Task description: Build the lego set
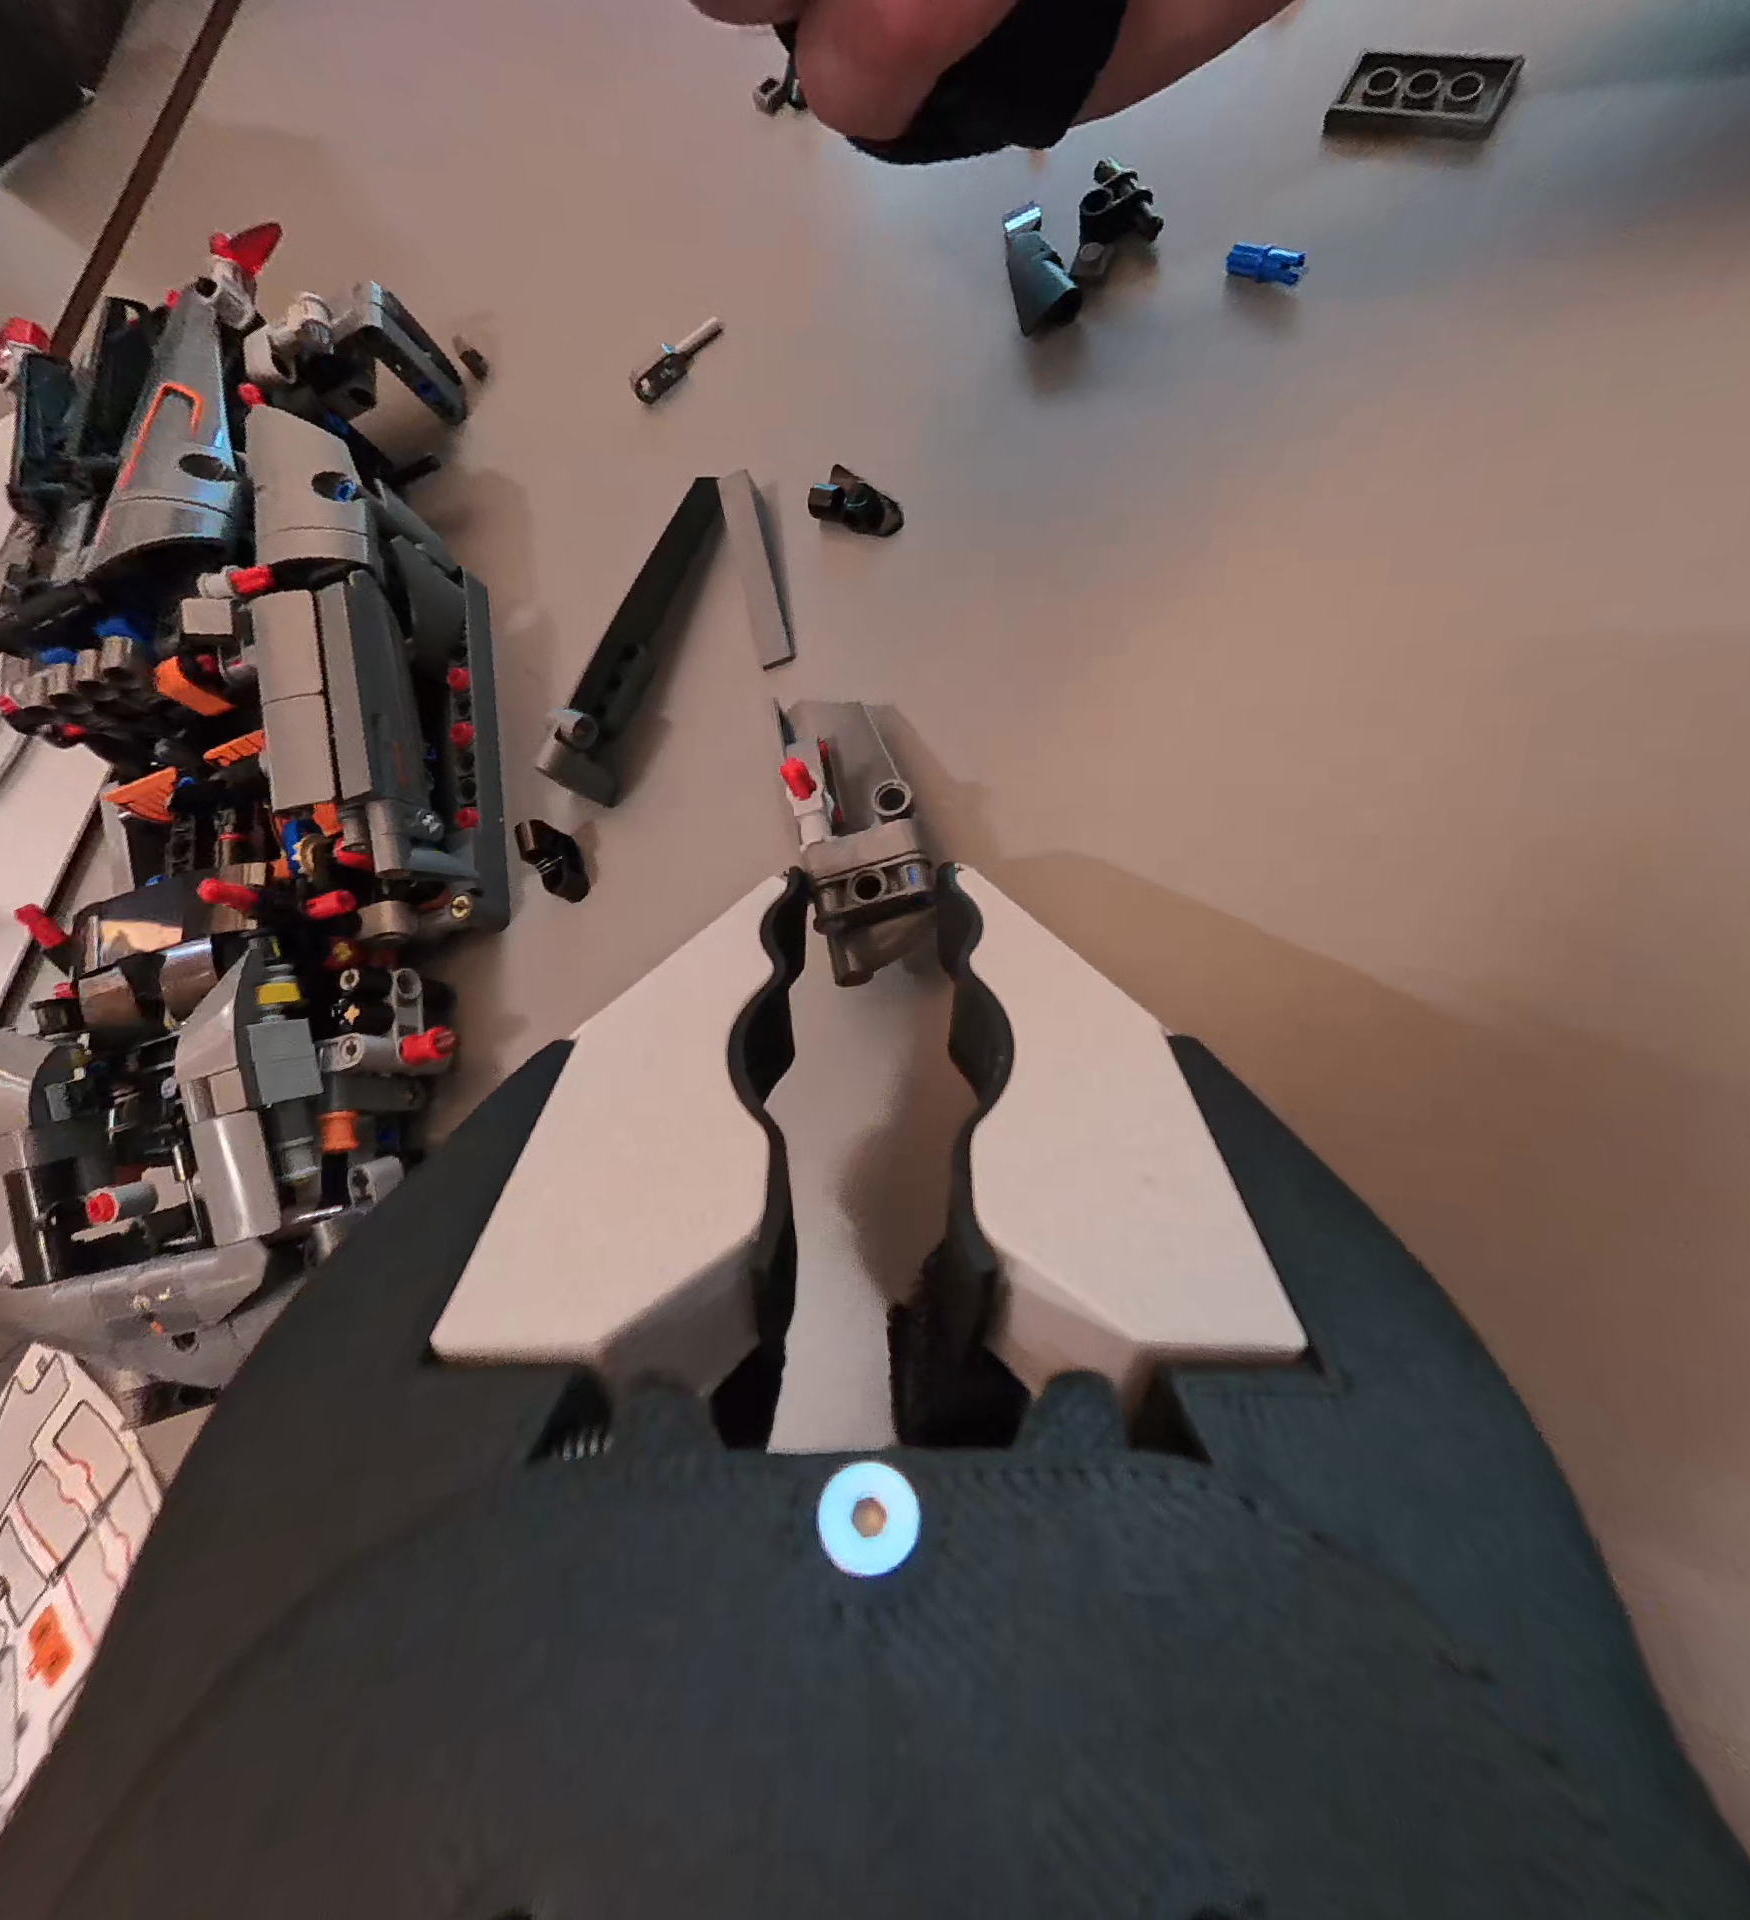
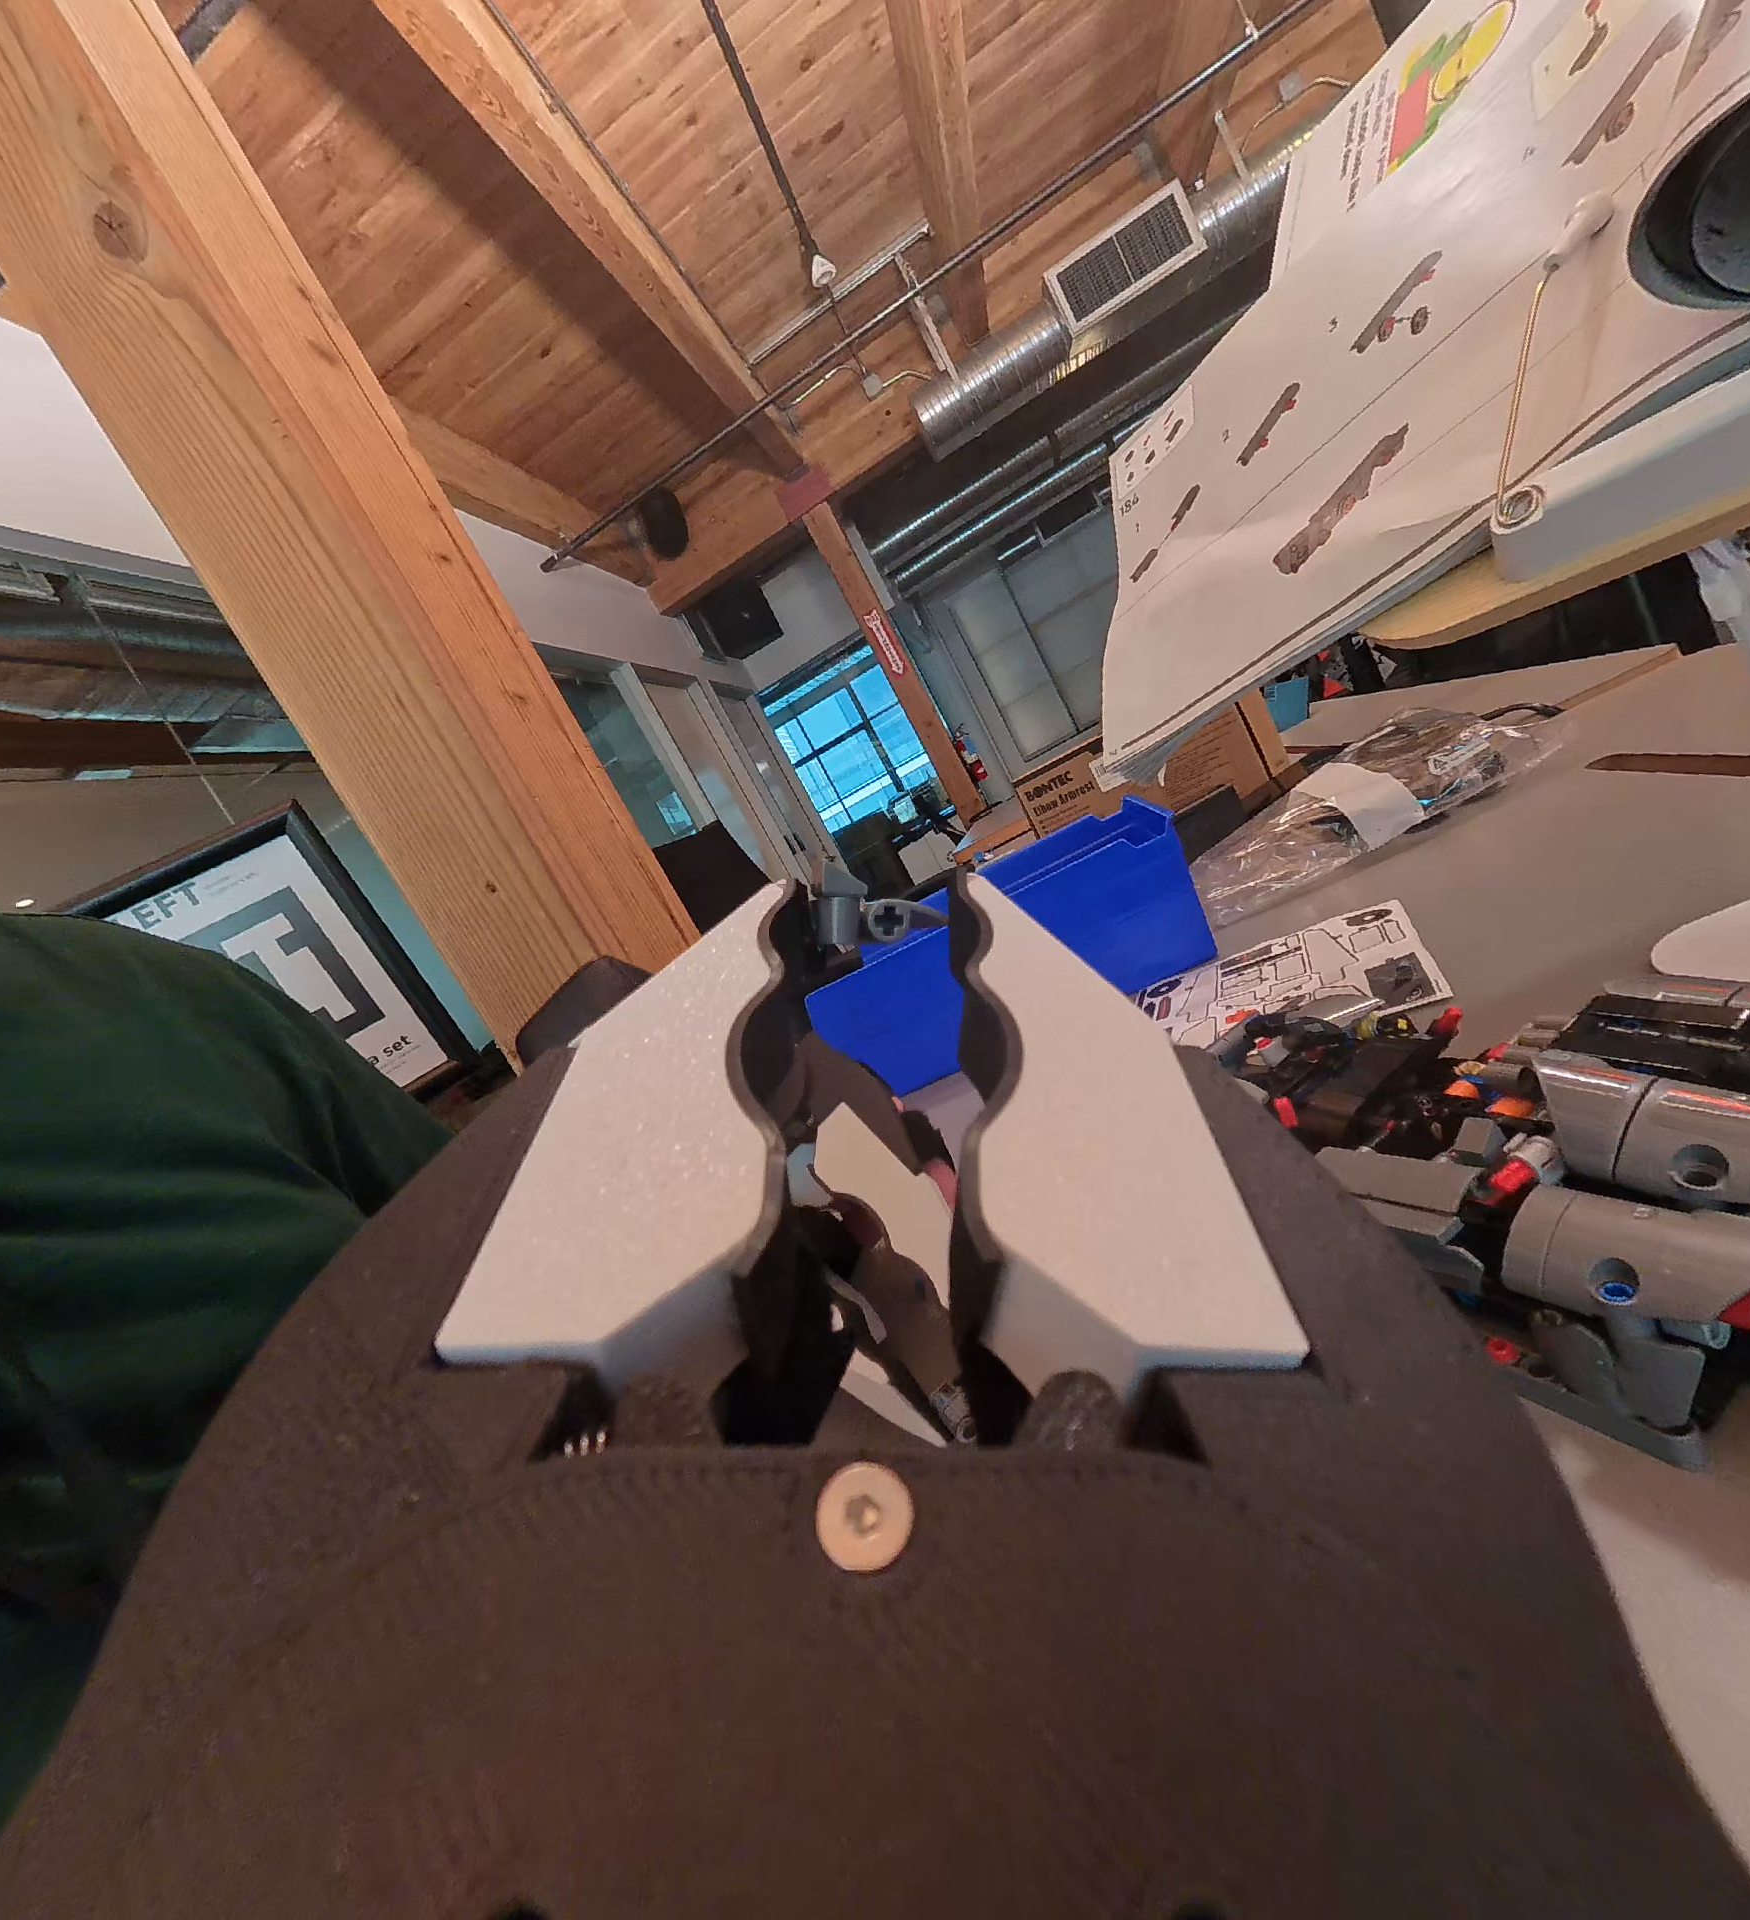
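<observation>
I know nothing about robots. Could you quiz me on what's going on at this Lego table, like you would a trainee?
1. True or false: the left gripper has empty jaws.
2. What colour is the bin beyond the right gripper? A red, B blue, C yellow.
3. Fill in: the part-built model lies on the table to the ___ of the left gripper.

Key
1. False: the jaws grip a small grey assembly that rests on the table.
2. B.
3. Left.
</observation>
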Available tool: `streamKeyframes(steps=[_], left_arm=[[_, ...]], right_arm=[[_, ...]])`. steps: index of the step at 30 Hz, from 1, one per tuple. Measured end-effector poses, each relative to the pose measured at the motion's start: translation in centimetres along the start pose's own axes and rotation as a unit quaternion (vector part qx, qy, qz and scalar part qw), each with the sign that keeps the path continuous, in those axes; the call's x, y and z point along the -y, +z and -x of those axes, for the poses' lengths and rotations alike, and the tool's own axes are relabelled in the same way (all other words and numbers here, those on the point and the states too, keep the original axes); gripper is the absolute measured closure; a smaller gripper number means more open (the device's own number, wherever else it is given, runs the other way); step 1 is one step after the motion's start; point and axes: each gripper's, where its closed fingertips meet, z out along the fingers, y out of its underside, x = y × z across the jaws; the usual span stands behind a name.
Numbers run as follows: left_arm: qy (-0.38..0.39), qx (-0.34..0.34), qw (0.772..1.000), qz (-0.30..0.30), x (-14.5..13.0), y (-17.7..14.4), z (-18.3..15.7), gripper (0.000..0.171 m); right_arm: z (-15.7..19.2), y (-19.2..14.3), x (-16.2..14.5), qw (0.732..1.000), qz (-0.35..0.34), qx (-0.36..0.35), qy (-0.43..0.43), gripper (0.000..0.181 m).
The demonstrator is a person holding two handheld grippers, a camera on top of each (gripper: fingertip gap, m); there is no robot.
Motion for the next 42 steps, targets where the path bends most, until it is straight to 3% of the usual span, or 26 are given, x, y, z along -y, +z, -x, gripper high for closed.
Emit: streamKeyframes(steps=[8, 17, 24, 33, 42], left_arm=[[0.005, 0.006, 1.0, 0.007, -0.4, -0.7, 0.4, 0.149], [0.018, -0.035, 0.999, 0.011, -0.9, -0.2, -1.6, 0.144], [-0.076, -0.047, 0.996, 0.013, -1.5, -1.2, -0.8, 0.129], [-0.239, -0.126, 0.963, -0.025, -0.7, -0.8, -0.8, 0.135], [-0.233, -0.118, 0.965, 0.002, -1.1, 0.1, -1.4, 0.151]], right_arm=[[0.1, 0.0, 0.1, 1.0, -0.002, 0.002, 0.0, 0.156], [0.1, -0.1, 0.3, 1.0, -0.005, 0.003, 0.0, 0.156], [0.3, -0.2, 0.4, 1.0, -0.008, 0.007, 0.002, 0.156], [0.4, -0.3, 0.6, 1.0, -0.013, 0.009, 0.002, 0.157], [0.5, -0.2, 0.7, 1.0, -0.014, 0.013, 0.003, 0.156]])
